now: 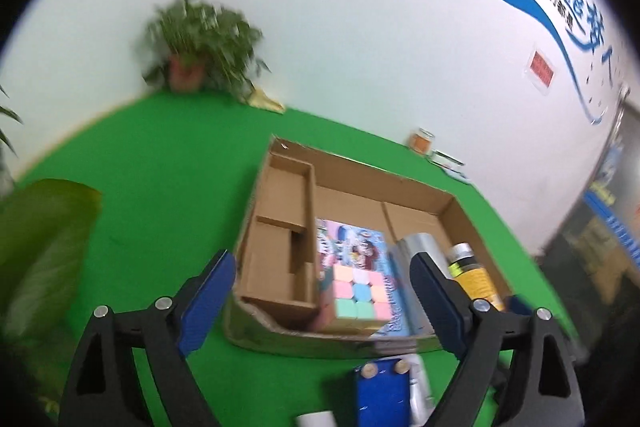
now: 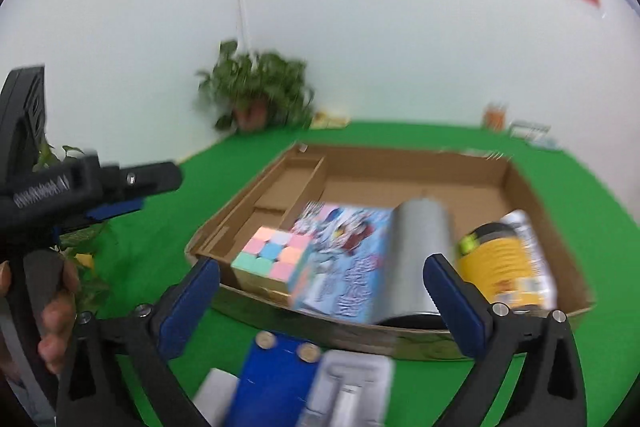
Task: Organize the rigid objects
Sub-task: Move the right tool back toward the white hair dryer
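Note:
An open cardboard box [image 1: 360,175] [image 2: 520,183] lies on the green table. Inside it sit a pastel puzzle cube [image 1: 358,297] [image 2: 274,253], a colourful printed box [image 1: 352,247] [image 2: 344,263], a silver cylinder [image 1: 416,247] [image 2: 416,251] and a yellow-labelled bottle [image 1: 476,277] [image 2: 500,267]. My left gripper [image 1: 322,307] is open and empty, above the box's near edge. My right gripper [image 2: 322,311] is open and empty, also at the near edge. A blue block [image 1: 382,395] [image 2: 272,383] and a white pack [image 2: 352,387] lie on the table below the grippers.
A potted plant [image 1: 200,39] [image 2: 260,91] stands in the far corner. An orange jar [image 1: 420,141] [image 2: 494,115] and small items sit by the wall. Leaves [image 1: 44,239] are at the left. My left gripper's body and the hand [image 2: 52,307] show in the right wrist view.

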`<act>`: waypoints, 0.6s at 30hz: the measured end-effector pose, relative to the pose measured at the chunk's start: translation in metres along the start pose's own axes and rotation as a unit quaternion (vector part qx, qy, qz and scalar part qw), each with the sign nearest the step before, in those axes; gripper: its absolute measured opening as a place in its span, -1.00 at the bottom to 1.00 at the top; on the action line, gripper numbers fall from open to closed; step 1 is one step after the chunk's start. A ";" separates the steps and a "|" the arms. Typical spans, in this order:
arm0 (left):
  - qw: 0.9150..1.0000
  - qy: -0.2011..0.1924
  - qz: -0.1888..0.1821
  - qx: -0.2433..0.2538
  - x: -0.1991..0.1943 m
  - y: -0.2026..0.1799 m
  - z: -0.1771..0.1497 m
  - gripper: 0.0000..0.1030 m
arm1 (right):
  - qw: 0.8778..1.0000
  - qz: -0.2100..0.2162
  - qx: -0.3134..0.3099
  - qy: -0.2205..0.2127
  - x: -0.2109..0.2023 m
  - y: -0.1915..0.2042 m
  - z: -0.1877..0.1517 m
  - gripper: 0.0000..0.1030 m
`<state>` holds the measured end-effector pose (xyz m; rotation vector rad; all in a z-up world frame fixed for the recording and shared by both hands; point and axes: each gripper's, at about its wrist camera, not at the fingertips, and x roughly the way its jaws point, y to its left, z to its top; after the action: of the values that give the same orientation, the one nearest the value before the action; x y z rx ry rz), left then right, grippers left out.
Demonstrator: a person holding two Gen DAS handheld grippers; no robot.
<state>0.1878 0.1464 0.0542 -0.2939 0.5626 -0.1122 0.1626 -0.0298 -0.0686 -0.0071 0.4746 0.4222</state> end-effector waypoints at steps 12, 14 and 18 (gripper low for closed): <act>0.984 0.171 -0.040 -0.012 0.014 -0.013 -0.066 0.73 | 0.986 0.087 0.057 0.132 -0.025 -0.030 -0.103 0.86; 0.979 0.197 -0.044 -0.018 0.016 -0.015 -0.075 0.73 | 0.980 0.099 0.070 0.158 -0.017 -0.029 -0.117 0.75; 0.978 0.202 -0.046 -0.011 0.005 -0.021 -0.089 0.71 | 0.964 0.110 0.111 0.217 0.002 -0.030 -0.137 0.36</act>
<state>0.1435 0.1039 -0.0133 -0.3210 0.9546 -0.2583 0.1155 -0.0711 -0.1941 0.1758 0.9590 0.5872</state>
